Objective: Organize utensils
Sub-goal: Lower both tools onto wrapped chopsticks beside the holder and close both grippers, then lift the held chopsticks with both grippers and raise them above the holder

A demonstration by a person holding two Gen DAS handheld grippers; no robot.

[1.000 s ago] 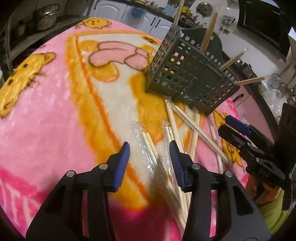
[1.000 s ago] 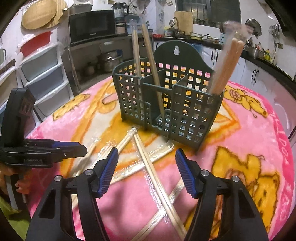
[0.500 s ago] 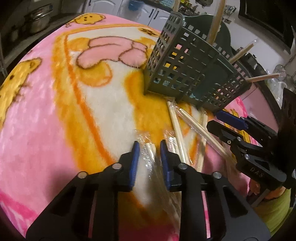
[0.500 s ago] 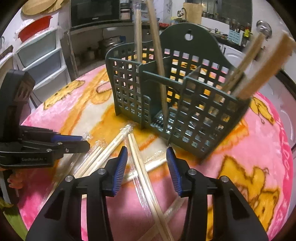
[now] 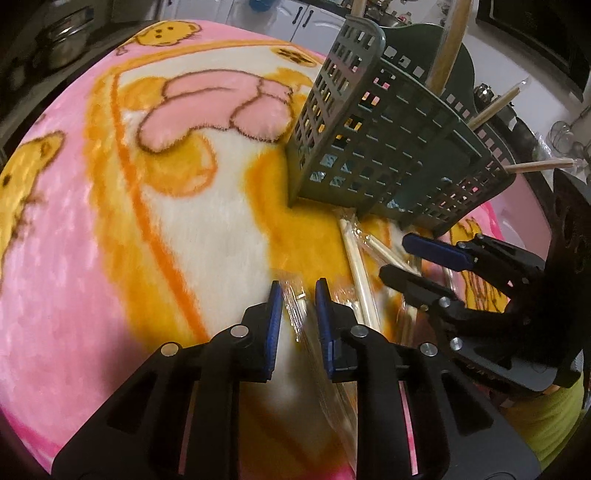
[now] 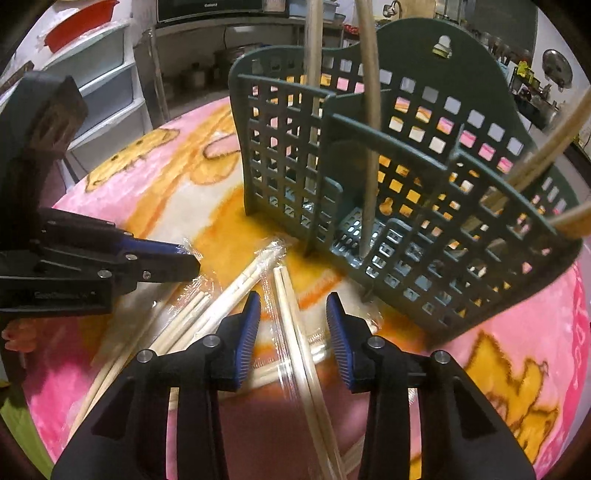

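- Left gripper (image 5: 298,295): jaws nearly together after just closing in, a wrapped pair of chopsticks (image 5: 295,310) between the blue pads; whether the pads already press the wrapper cannot be told.
- Right gripper (image 6: 293,325): jaws part-way apart, closing in just now, astride another wrapped chopstick pair (image 6: 295,332) with a gap visible on each side, so nothing clenched.
- Both grippers close side by side; in the left wrist view, right gripper (image 5: 424,258) just right of the left one, over the same scatter of chopsticks.
- More wrapped pairs (image 6: 221,295) lying loose and crossed between the grippers and the green slotted utensil basket (image 6: 406,206) (basket just beyond the fingertips in both views).
- Basket standing on a fluffy pink and orange cartoon blanket (image 5: 110,221), several chopsticks (image 6: 369,92) already upright or leaning in its compartments.
- Around it a kitchen: white drawer units (image 6: 110,74), a microwave (image 6: 221,7) at the top edge, cabinets and cookware, all blurred.
- Pair under the right gripper: flat on the blanket, long axis running along the fingers, far tip toward the basket's foot.
- Pair at the left gripper: also flat, lengthwise between the pads, far end toward the basket.
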